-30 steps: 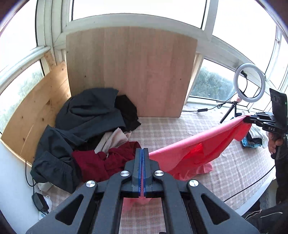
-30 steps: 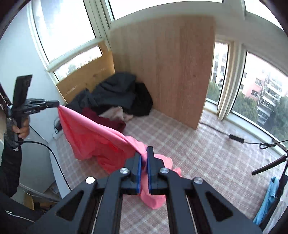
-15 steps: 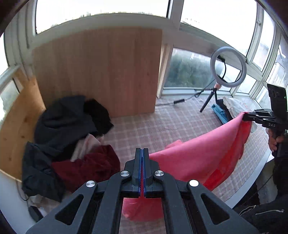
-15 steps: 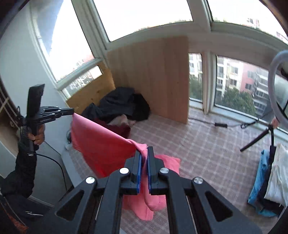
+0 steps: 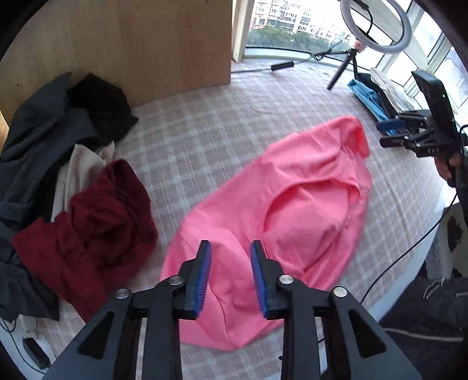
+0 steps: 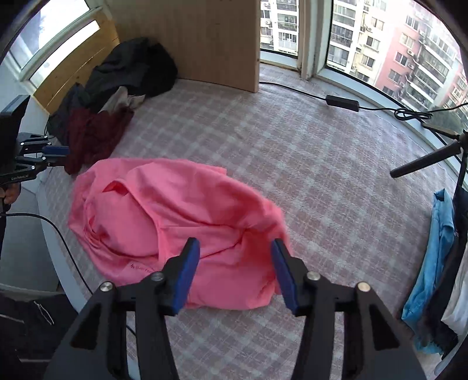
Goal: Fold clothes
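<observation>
A: What sits farthest left on the checked cloth (image 5: pixel 204 140)?

B: A heap of dark clothes (image 5: pixel 55 122) against the wooden board (image 5: pixel 140 41), with a dark red garment (image 5: pixel 90 228) at its near edge.

A: And the pink garment (image 5: pixel 280 222)?

B: It lies rumpled on the cloth in the middle, just right of the red one and not touching it. Nothing holds it.

A: The left gripper (image 5: pixel 231 274)?

B: Above the pink garment's near end, jaws spread apart, nothing between them.

A: The right gripper (image 6: pixel 235 269)?

B: Jaws wide apart too, over the garment's other end, holding nothing.

A: Farthest right?

B: A ring light (image 5: pixel 371 26) on a small tripod, with blue clothes (image 6: pixel 433 263) beside it.
</observation>
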The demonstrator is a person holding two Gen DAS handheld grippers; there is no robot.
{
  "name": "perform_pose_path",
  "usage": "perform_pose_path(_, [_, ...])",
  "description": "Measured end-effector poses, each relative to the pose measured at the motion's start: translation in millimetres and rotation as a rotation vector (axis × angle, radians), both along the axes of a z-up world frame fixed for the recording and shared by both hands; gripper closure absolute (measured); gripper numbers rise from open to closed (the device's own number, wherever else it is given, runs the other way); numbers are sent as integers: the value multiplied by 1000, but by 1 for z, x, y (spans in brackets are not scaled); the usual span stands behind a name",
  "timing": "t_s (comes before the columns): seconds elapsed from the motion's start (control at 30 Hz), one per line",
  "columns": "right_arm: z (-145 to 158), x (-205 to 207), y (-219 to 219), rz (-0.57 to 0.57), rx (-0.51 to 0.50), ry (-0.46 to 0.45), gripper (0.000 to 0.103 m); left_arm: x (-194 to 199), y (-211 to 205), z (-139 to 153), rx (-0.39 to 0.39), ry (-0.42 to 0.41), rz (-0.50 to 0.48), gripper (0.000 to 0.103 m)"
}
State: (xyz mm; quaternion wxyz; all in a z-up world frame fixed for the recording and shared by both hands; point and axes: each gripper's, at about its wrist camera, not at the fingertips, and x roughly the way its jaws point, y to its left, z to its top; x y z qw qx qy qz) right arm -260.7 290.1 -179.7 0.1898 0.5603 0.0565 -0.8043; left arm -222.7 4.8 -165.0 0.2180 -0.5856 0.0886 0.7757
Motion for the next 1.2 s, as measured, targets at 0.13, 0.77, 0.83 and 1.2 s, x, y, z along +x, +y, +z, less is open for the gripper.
perform_pose_path(0.13, [0,10,2,-34,214,85,52,26,4,-26,-57,-55,-48,73])
perform_pose_path(0.77, [-74,2,-79,422,168,-28,52,22,7,-44,-94,-66,-83,100])
perform_pose_path(0.83, [-86,-3,-86,444,158,-78,52,21,-12,-28,-57,-56,-28,100])
perform_pose_path(1.2, [-38,-13,-70,350,6,-108,97,21,-53,0,-20,7,82,100])
